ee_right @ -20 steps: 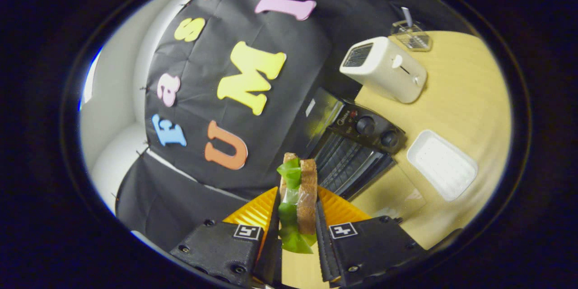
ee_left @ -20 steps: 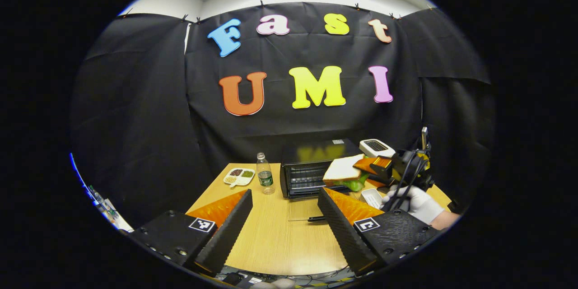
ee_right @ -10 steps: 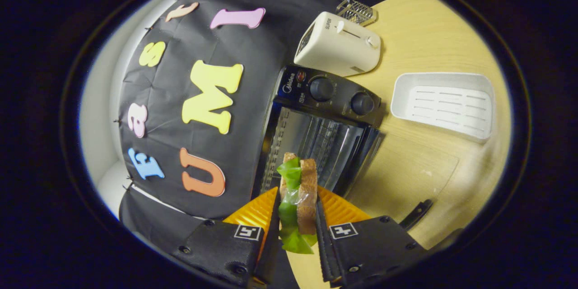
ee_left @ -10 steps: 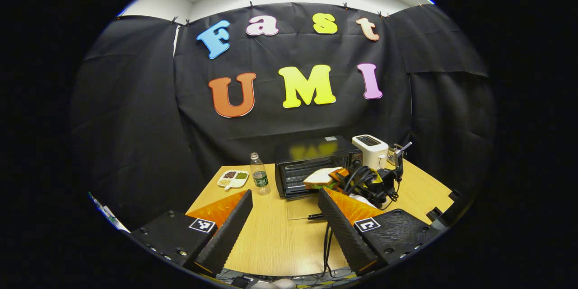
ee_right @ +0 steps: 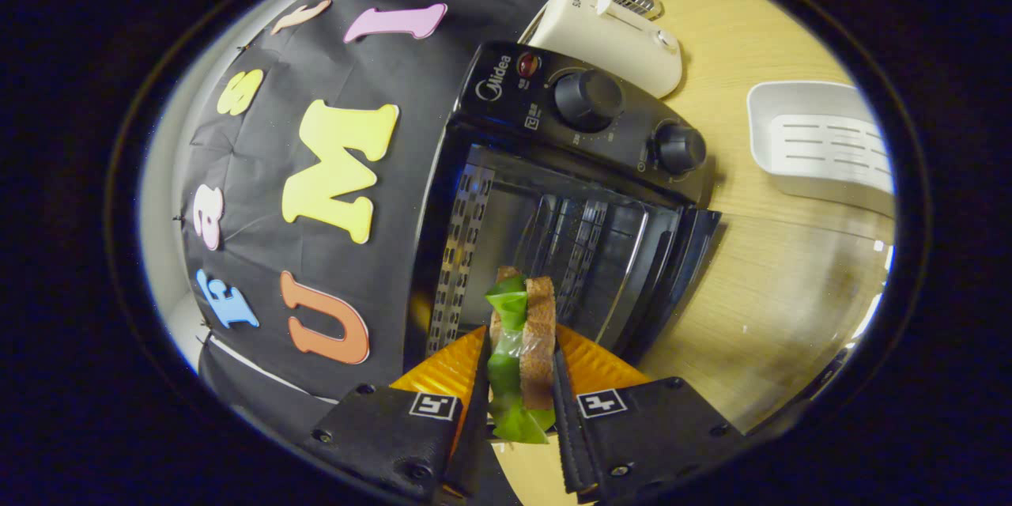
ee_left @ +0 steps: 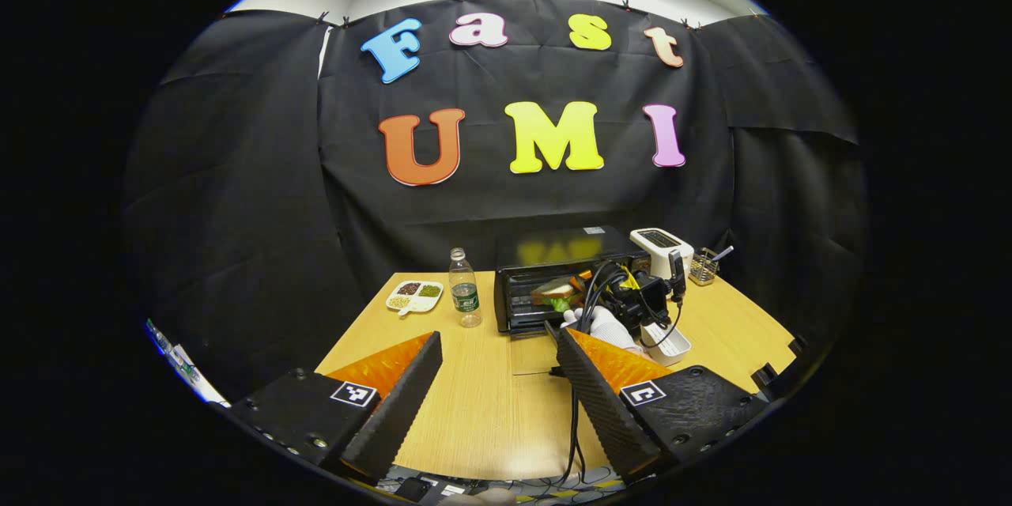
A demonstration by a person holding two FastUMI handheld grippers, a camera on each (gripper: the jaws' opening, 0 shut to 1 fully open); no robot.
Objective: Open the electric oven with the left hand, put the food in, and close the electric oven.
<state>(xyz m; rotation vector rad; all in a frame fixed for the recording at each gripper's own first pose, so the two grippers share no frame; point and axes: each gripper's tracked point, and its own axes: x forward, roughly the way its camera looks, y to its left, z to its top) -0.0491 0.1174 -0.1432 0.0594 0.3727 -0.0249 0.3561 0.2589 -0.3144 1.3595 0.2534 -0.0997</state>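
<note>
The black electric oven [ee_left: 553,269] [ee_right: 553,198] stands at the back of the wooden table with its glass door [ee_left: 531,354] [ee_right: 775,308] folded down flat. My right gripper [ee_right: 518,368] is shut on a sandwich [ee_right: 522,348] of brown bread and green lettuce, just in front of the oven's open mouth. In the left gripper view that sandwich [ee_left: 556,292] sits at the opening, held by the right gripper [ee_left: 581,288] in a gloved hand [ee_left: 609,326]. My left gripper [ee_left: 494,379] is open over the near table, holding nothing.
A white toaster [ee_left: 660,249] [ee_right: 613,39] stands right of the oven, with a wire holder [ee_left: 702,265] beyond it. A white tray [ee_left: 668,340] [ee_right: 822,142] lies near the door. A water bottle [ee_left: 465,296] and a divided snack plate [ee_left: 414,296] sit left of the oven.
The right gripper has carried the sandwich forward from above the table to the oven's open mouth. The left gripper has stayed back and open.
</note>
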